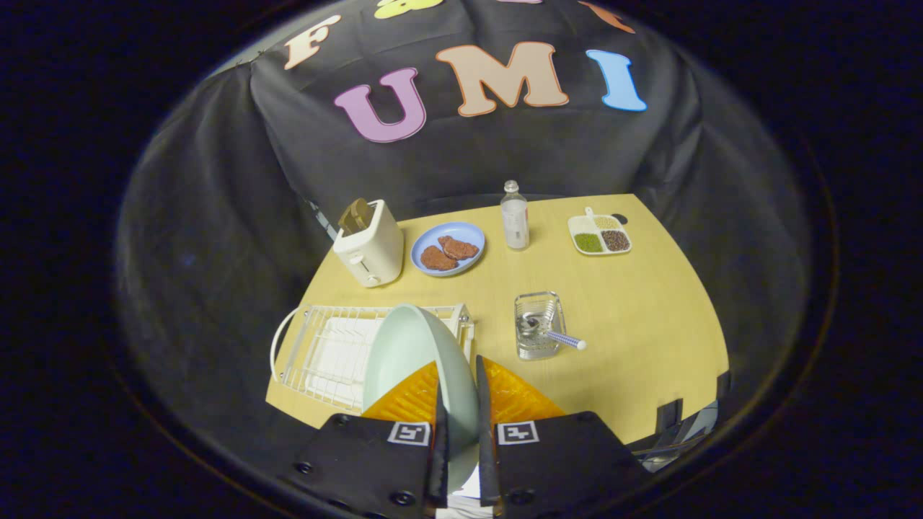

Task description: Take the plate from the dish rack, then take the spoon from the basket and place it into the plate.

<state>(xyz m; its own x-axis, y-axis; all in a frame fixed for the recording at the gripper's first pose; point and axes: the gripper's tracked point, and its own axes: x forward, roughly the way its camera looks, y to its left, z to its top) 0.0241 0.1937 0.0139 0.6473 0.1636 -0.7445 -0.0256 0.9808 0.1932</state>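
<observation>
Gripper (461,425) fingers pressed in on rim of pale mint-green round plate (411,360), one finger each side, pinching it; plate held on edge, tilted, its hollow face turned toward the rack side. Plate sits just above/in front of white wire dish rack (317,346) w/ a white drip tray under the wires & a loop handle at far end; can't tell if plate's lower edge still touches the rack. Just beside rack, to the other side of the fingers, a small clear square basket (539,326) on the yellow-wood tabletop (649,310); spoon (551,334) w/ metal bowl & blue-white striped handle lies in it, handle poking out over basket's rim toward the near side. Beyond rack: cream toaster (369,245) w/ brown slice sticking up from slot. Next to it a light-blue round plate (448,248) w/ two brown patties. Further along, clear plastic bottle (514,216) standing upright, then white divided tray (600,233) w/ green, brown & pale grains in separate compartments, near table's far edge.
</observation>
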